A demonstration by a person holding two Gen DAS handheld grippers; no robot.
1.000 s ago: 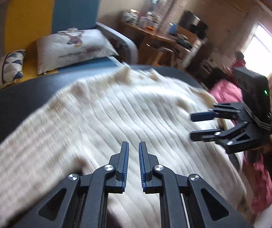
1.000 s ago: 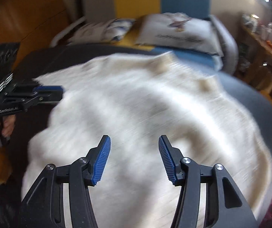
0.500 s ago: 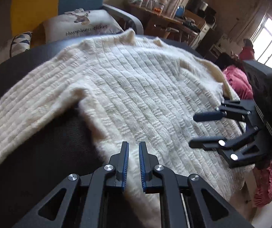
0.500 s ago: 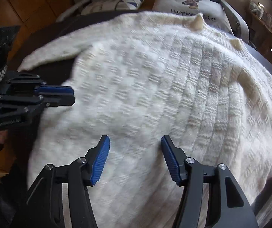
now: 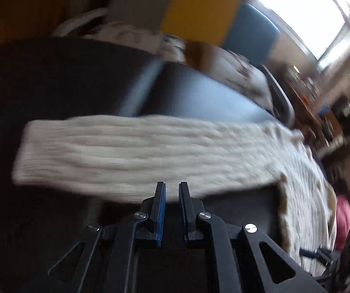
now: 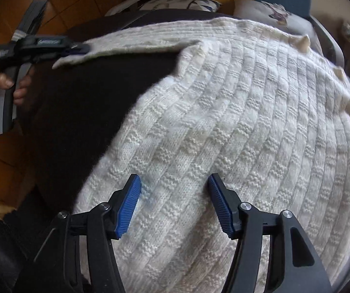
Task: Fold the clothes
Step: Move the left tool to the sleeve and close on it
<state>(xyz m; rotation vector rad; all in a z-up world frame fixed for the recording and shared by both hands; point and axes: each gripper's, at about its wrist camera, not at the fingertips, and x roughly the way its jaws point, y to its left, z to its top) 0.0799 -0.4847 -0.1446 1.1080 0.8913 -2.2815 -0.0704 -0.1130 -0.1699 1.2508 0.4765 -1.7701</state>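
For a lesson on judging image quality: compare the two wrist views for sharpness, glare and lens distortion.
Left wrist view: heavy motion blur smears the cream sweater's sleeve and the chair behind; the window is blown out to white; only the left gripper is crisp. Right wrist view: sharp, the sweater knit pattern clear, evenly lit, slight smear at the right rim; fisheye bulges the dark table.

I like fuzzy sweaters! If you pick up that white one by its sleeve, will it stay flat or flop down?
Probably flop. The white sweater is soft knit and already drapes over the curved dark table, so it likely bends anywhere. Its sleeve lies limp and long, so lifting it should drag the rest behind. The chunky ribbing suggests it is a bit heavy and grippy, not slippery.
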